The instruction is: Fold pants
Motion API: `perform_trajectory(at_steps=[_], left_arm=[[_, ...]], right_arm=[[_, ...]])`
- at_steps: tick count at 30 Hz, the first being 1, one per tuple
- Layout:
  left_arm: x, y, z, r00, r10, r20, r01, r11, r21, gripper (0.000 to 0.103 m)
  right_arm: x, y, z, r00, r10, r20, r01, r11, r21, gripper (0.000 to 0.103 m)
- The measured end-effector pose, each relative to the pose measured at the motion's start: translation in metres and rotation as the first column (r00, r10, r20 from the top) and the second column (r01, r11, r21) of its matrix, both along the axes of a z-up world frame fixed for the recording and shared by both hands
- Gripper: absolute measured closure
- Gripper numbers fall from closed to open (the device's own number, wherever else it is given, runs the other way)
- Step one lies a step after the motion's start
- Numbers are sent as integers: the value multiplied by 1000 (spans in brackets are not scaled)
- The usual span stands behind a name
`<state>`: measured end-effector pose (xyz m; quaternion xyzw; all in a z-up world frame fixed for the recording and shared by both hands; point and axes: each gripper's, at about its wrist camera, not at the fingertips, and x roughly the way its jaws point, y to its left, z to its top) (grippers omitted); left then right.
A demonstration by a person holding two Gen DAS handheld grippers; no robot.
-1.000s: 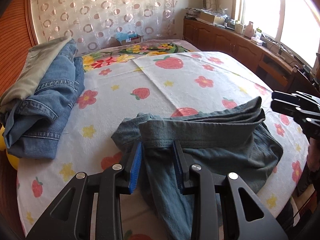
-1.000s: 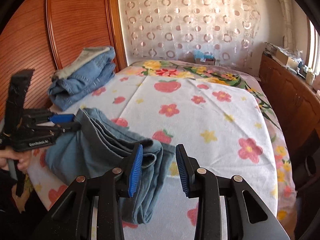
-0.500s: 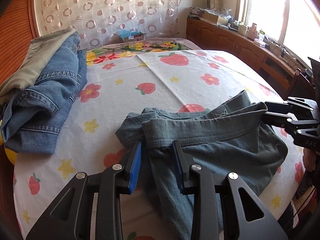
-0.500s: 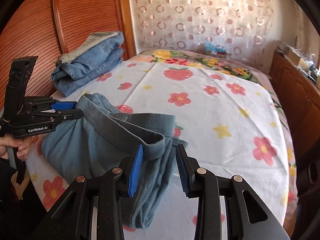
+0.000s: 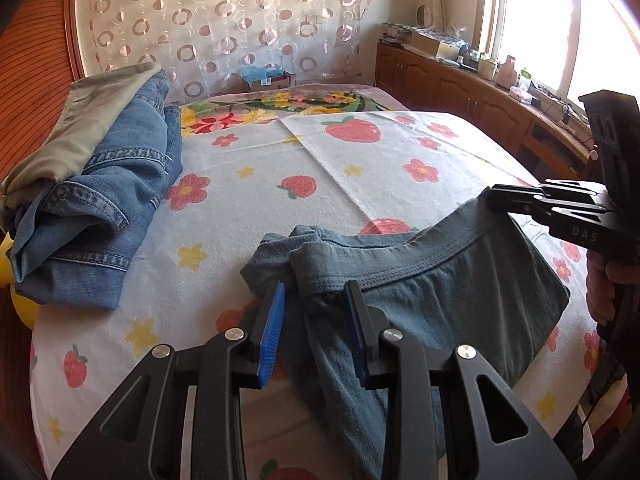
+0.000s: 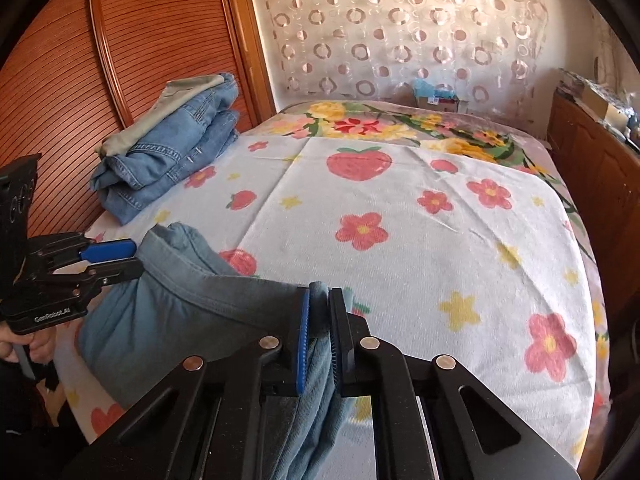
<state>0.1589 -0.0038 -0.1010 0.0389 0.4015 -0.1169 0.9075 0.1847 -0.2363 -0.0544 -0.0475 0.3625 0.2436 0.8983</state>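
Close to me, at the near edge of the bed (image 6: pixel 460 240), lie the gray-blue pants (image 5: pixel 440 300). Their waistband runs across between two tools, and the rest of the cloth hangs down over the bed's edge.

The left hand-held gripper (image 5: pixel 316 320) is at the left end of the waistband. A bunch of cloth sits between its two blue pads (image 5: pixel 272 332). The jaws stand partly apart, and I cannot tell for sure if they pinch the cloth. A hand (image 6: pixel 24 344) holds this tool from below.

The right hand-held gripper (image 6: pixel 318 332) is at the right end of the waistband. Its jaws are closing, and a fold of the pants is squeezed tight between the pads.

The bed has a white cover (image 5: pixel 360 168) with red strawberries, pink flowers and yellow stars on it.

Farther back on the left lies a pile of folded jeans (image 6: pixel 168 152). A light greenish cloth (image 5: pixel 92 128) lies on top of them.

Behind the pile stands a brown wooden headboard (image 6: pixel 140 32). At the far end hangs a curtain (image 6: pixel 400 20) with rings on it. On the right runs a wooden cabinet (image 5: pixel 460 92) under a bright window (image 5: pixel 532 20).
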Motion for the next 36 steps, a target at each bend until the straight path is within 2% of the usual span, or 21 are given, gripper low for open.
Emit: perform_trajectory(at_steps=[6,8,9,11,12,14,15,16,21,33,36], left_arm=[[-3,3,2,1000,-1,-8,1,1000,-17,70],[-4,2,1,1000,-2,-5,1,1000,-14,56],[-4,2,1,1000,-5,-3,5,1000,-18,54],[-5,2,0,1000,-9,-6,8,1000,-28,39],[-5,2,0,1000,-10,-4,10,999,-32,35],[-6,1,0,1000,-12,0,12,999,-36,24],[-7,0,0,1000,-14,-1,14,999,-37,24],[-7,0,0,1000,-17,-3,16,999,-38,24],[-12,-2,-1,1000,-13,4,13,1000,-22,24],[-16,-3,-18,999,-4,-35,4,1000,-2,24],[-15,-4,-21,999,-3,-43,4,1000,2,24]], right_arm=[[0,7,-6,1000,-12,-11,12,1000,-27,93],[-3,5,-4,1000,-19,-14,18,999,-27,90],[-5,4,-3,1000,-19,-12,18,1000,-24,90],[-10,2,0,1000,-15,-6,15,1000,-21,89],[-14,2,0,1000,-15,-1,14,1000,-21,88],[-21,-2,3,1000,-15,7,15,1000,-13,81],[-24,-3,4,1000,-16,10,17,1000,-11,75],[-28,-5,4,1000,-21,14,22,1000,-9,73],[-53,-18,5,999,-48,11,48,999,6,73],[-109,-49,0,999,-35,-37,36,999,39,73],[-112,-47,1,999,-24,-41,25,999,41,79]])
